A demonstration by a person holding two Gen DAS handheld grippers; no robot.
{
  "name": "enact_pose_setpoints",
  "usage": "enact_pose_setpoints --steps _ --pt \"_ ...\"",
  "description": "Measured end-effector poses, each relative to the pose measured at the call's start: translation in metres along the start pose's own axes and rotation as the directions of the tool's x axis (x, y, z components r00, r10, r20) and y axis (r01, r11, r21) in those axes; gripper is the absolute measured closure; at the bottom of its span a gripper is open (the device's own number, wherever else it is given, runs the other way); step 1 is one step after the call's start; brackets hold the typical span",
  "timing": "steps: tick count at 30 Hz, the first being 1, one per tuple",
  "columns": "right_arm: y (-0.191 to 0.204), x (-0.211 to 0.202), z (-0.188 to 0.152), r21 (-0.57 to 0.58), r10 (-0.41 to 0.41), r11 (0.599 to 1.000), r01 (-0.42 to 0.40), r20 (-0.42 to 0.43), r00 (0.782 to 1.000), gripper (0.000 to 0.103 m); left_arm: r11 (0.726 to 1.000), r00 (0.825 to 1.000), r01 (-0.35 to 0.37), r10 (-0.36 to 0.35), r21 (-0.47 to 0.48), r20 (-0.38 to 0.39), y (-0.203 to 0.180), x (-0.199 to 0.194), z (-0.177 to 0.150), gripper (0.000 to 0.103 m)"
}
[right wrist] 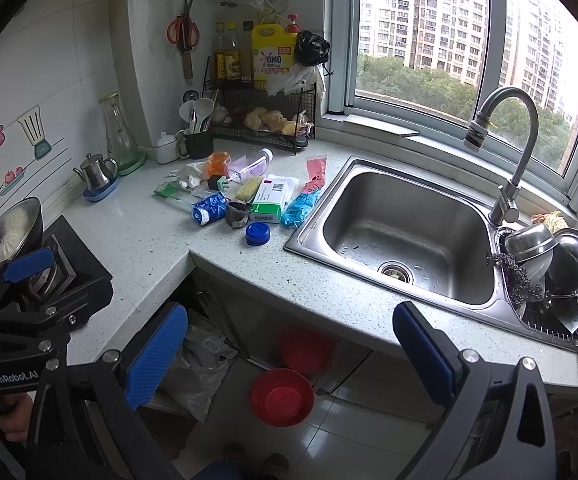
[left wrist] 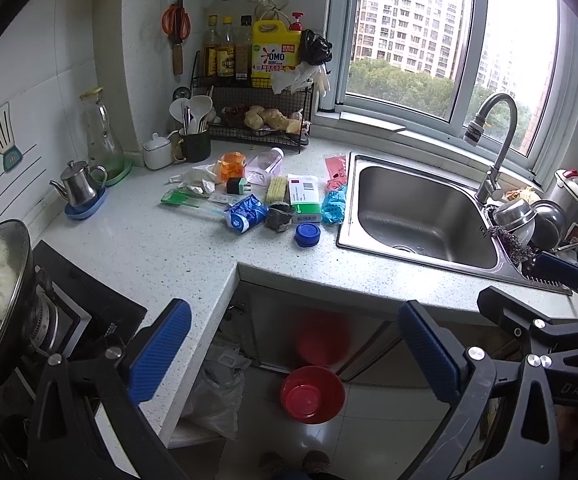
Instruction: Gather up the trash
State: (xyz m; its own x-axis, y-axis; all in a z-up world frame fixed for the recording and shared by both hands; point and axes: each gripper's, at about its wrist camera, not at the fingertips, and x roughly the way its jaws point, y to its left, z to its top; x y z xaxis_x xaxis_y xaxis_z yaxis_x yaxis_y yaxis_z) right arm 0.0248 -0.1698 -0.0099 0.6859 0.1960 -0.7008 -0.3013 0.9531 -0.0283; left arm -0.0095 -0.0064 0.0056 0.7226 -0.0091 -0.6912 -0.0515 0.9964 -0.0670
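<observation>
Speckled stone counter [left wrist: 137,240], crumpled trash [left wrist: 245,213]

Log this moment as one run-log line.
phase: approach | left gripper: open, empty | right gripper: open, empty | trash pile: on counter, untouched | red bin: on floor below

Soft grey daylight enters through the window [left wrist: 445,36], which is washed out to white at its upper right. The pale bench [left wrist: 137,240] is evenly lit with faint shadows. Fisheye distortion curves straight edges, and dark vignetting fills the corners. The red bowl's [left wrist: 313,394] reflection looks blurred.
</observation>
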Motion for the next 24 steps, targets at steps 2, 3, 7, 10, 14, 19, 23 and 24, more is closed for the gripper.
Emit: enact_pose_setpoints --steps 2,3,7,10,14,19,23,24 --pt "0.0 0.0002 0.0007 0.0 0.002 1.0 -0.002 0.002 1.0 0.0 1.0 1.0 0.0 0.0 0.002 0.002 0.0005 -0.0003 0.0014 0.0" --pt "-0.0001 0.0003 0.001 0.001 0.002 1.0 -0.002 0.003 1.0 0.0 1.0 1.0 0.001 -0.001 0.002 0.002 0.0008 0.0 0.0018 0.0" --pt "0.0001 -0.0002 -0.0003 -0.001 0.001 1.0 -0.001 0.006 1.0 0.0 1.0 1.0 0.0 0.0 0.003 0.002 0.0022 0.0004 0.0023 0.0" --pt "0.0 0.0007 -0.0002 0.0 0.002 1.0 -0.002 0.005 1.0 0.0 1.0 1.0 -0.007 0.007 0.009 0.006 0.002 0.0005 0.0029 0.0" --pt "-0.0002 0.0006 0.0007 0.004 -0.003 1.0 0.003 0.002 1.0 0.0 1.0 1.0 -0.001 0.001 0.009 0.002 0.003 0.0015 0.0042 0.0" --pt "0.0001 0.0012 0.0018 0.001 -0.002 1.0 0.002 0.001 1.0 0.0 1.0 1.0 -0.001 0.001 0.011 -0.001 0.0024 0.002 0.0043 0.0" --pt "0.0003 0.0018 0.0012 0.003 -0.003 1.0 0.003 0.001 1.0 0.0 1.0 1.0 -0.003 0.003 0.014 -0.005 0.0028 0.0028 0.0048 0.0" --pt "0.0003 0.0019 0.0012 0.004 -0.002 1.0 0.002 0.002 1.0 0.0 1.0 1.0 -0.003 0.003 0.014 -0.004 0.003 0.0029 0.0051 0.0"
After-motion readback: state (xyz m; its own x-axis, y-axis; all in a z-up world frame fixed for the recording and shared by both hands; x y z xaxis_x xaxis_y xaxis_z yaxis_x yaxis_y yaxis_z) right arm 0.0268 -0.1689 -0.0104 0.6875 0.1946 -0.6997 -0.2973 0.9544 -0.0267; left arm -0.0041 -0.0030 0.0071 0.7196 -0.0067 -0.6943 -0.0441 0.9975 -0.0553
